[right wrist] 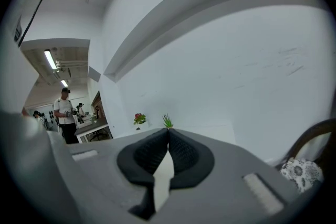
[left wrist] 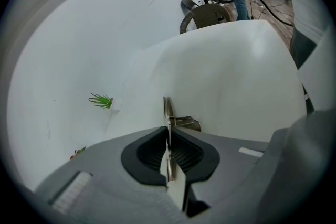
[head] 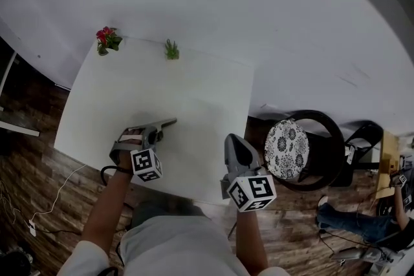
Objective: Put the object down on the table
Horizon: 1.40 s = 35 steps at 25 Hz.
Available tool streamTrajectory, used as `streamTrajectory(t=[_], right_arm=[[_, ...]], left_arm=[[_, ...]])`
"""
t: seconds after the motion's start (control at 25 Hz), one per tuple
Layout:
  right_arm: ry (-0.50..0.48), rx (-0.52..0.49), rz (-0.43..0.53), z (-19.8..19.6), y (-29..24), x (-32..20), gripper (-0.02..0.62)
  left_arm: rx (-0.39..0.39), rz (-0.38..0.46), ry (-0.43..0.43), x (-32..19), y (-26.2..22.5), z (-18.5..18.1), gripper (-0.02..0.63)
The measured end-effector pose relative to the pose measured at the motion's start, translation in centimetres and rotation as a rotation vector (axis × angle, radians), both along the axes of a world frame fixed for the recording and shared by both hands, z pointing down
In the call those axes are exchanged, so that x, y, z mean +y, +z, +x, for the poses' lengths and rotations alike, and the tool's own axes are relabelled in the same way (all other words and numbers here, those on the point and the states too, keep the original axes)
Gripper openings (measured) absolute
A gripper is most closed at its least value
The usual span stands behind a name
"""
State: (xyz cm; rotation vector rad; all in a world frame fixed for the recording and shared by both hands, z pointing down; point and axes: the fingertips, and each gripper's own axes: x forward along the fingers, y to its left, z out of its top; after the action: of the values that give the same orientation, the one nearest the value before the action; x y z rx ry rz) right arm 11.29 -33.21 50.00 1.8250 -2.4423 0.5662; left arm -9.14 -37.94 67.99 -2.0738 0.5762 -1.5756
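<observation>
My left gripper hangs low over the near left part of the white table, pointing steeply down. Its pads are shut on a thin flat metal piece, which shows edge-on between the jaws in the left gripper view. The piece's far end, with a bent metal tab, sits at the table top; I cannot tell whether it touches. My right gripper is at the table's near right edge, shut, with nothing between its pads. It points nearly level toward the wall.
A red flower pot and a small green plant stand at the table's far edge by the white wall. A chair with a patterned cushion stands right of the table. A cable lies on the wooden floor at left.
</observation>
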Motion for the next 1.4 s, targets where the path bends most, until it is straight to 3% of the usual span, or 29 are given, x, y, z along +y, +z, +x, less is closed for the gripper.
streamTrajectory(t=[0.36,0.68,0.92,1.4], right_arm=[[0.02,-0.006,0.002,0.9,-0.4,-0.2,0.003],[0.018,-0.01,0.004,1.2,-0.4,0.3,0.003],[0.007,0.001,0.023,1.5,-0.8,0.6,0.003],[-0.011,0.004,0.05,1.6,-1.6,3.3,0.003]], left_arm=[[0.002,-0.066,-0.007,0.6,1.4,0.6,0.055],[0.063,-0.119,-0.079,0.9,1.3,0.8,0.085],[0.197,-0.188,-0.187,1.2,0.7,0.9,0.135],[0.484,-0.228,-0.417,3.6,-3.3,1.2,0.133]])
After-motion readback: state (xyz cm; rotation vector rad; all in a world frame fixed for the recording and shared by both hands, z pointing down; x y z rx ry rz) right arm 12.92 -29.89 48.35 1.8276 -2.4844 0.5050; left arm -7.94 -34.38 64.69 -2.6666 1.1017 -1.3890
